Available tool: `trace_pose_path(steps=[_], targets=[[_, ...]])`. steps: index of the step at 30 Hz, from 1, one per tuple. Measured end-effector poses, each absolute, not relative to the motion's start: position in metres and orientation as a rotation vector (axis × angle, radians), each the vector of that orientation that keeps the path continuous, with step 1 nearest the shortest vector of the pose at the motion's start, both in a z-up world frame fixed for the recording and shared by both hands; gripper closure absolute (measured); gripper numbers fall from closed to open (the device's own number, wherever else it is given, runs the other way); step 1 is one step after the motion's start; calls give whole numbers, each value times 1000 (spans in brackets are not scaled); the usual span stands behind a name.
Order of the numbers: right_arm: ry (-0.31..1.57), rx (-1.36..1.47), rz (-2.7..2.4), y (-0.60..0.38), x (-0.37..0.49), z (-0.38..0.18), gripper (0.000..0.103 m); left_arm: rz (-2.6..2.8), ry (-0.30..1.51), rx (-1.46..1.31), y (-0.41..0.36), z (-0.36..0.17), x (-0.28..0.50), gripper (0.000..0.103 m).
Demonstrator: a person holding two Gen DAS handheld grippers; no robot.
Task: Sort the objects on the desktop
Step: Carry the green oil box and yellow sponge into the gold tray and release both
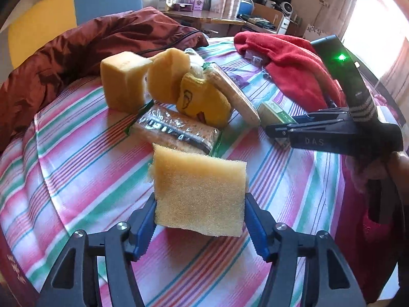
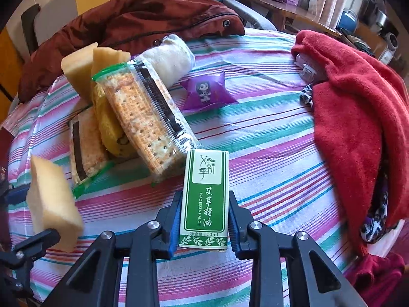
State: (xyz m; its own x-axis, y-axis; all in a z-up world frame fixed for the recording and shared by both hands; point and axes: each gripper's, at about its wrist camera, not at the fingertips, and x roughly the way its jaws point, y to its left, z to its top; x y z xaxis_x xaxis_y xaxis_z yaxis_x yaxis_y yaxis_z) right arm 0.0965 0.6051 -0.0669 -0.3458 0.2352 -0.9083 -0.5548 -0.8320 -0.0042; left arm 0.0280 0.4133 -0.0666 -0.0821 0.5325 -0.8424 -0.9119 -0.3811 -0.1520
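The left tongs (image 1: 200, 220) grip a flat, porous yellow sponge slab (image 1: 199, 194), blue pads pressed against its two side edges, tilted down toward the worktop (image 1: 76, 153). The slab sits low in the left wrist view, at about 6 o'clock from the heap of goods. The right tongs (image 2: 203, 220) are clamped on a small upright green-and-white essential oil carton (image 2: 204, 197), a smooth printed cardboard box, at 6 o'clock in the right wrist view and touching the end of a cracker pack. Both tongs point steeply downward; the right one reaches in from 3 o'clock in the left view.

Sponge pieces number three: the held slab, a thick block (image 1: 122, 81) and a rounded piece (image 1: 167, 75), all coarse foam. Two cracker packs in glossy clear film lie in the heap: one flat (image 1: 176, 133), one leaning (image 2: 145, 117) over a yellow knitted item (image 1: 202, 99) with a drawn face. A rolled white cloth (image 2: 171, 56) lies at 12 o'clock behind them. One puffy purple sachet (image 2: 207, 92) with a cartoon figure lies alone at 1 o'clock from the carton.

A striped pink, green and white cloth covers the round worktop. A fuzzy red towel (image 2: 358, 107) heaps at 3 o'clock, a shiny rust-brown padded jacket (image 2: 133, 18) at 11 o'clock.
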Motion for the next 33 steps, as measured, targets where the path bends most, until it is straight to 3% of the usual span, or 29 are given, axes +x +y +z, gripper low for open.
trace_pose_path(steps=[20, 33], targets=[[476, -1173, 2334, 602, 116, -33, 72, 1864, 281, -1080, 333, -31, 25, 38], [498, -1214, 2675, 522, 90, -10, 72, 2008, 163, -1079, 252, -5, 21, 38]])
